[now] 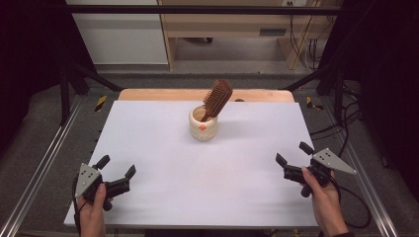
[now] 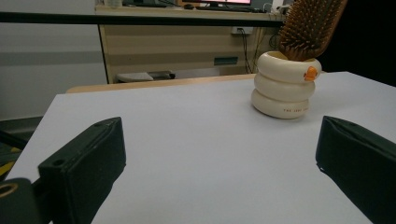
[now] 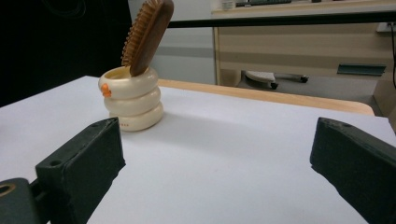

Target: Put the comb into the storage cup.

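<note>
A cream ringed cup (image 1: 203, 124) with a small orange mark stands upright near the far middle of the white table (image 1: 163, 182). A brown wooden hairbrush (image 1: 217, 98) leans in it, handle down, bristled head tilted up to the right. The cup (image 2: 286, 85) and brush (image 2: 310, 25) appear ahead to the right in the left gripper view; the cup (image 3: 131, 99) and brush (image 3: 148, 32) sit ahead to the left in the right gripper view. My left gripper (image 1: 117, 166) rests at the near left, open and empty. My right gripper (image 1: 293, 153) rests at the near right, open and empty.
A wooden strip (image 1: 148, 95) borders the table's far edge. Metal rails (image 1: 44, 163) run along both sides. Behind stand a wooden desk (image 1: 227, 24), a white cabinet (image 1: 118, 34) and cables (image 1: 346, 118) on the floor at the right.
</note>
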A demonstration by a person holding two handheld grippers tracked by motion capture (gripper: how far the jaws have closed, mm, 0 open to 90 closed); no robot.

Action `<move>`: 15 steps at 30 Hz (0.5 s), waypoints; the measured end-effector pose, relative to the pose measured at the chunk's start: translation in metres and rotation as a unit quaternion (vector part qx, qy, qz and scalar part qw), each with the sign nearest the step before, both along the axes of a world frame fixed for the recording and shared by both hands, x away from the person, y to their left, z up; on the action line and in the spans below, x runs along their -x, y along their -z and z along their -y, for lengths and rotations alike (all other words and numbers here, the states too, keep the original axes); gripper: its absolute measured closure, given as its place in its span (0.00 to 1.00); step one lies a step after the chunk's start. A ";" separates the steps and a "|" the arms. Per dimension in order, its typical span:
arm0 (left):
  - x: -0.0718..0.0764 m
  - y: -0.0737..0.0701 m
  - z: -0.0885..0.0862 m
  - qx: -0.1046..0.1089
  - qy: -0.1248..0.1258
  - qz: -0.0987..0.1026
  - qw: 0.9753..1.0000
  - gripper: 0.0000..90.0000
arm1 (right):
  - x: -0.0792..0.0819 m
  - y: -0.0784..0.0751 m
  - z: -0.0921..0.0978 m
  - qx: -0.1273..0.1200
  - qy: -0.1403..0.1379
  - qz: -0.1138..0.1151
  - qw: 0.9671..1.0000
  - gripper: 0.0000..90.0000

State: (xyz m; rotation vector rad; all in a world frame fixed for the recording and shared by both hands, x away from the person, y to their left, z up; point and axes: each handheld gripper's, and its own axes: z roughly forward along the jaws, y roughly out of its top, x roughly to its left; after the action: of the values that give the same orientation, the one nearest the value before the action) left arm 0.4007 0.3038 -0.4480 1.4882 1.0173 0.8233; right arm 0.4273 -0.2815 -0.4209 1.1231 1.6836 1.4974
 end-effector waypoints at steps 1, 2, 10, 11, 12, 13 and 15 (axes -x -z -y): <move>0.000 0.000 0.000 0.000 0.001 0.001 1.000 0.02 | 0.001 0.002 0.000 0.002 -0.001 -0.001 1.000 0.03; 0.000 0.000 0.000 0.000 0.002 0.001 1.000 0.02 | 0.001 0.004 -0.001 0.003 -0.001 -0.002 1.000 0.03; 0.001 -0.002 0.004 0.003 0.016 0.004 1.000 0.02 | 0.005 0.014 -0.007 0.007 -0.013 0.000 1.000 0.04; 0.003 -0.002 0.005 0.001 0.019 0.007 1.000 0.02 | 0.005 0.015 -0.008 0.007 -0.014 0.000 1.000 0.03; 0.003 -0.003 0.005 0.002 0.021 0.007 1.000 0.02 | 0.006 0.018 -0.010 0.008 -0.019 0.000 1.000 0.04; 0.003 -0.003 0.006 0.006 0.023 0.005 1.000 0.02 | 0.006 0.020 -0.010 0.007 -0.020 0.000 1.000 0.04; 0.004 -0.004 0.006 0.007 0.025 0.006 1.000 0.02 | 0.006 0.023 -0.012 0.004 -0.024 0.001 1.000 0.03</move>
State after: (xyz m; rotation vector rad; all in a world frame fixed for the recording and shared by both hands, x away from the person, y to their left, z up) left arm 0.3964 0.2978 -0.4440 1.4887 0.9706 0.7866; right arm 0.4217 -0.2690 -0.4440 1.0829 1.7258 1.5191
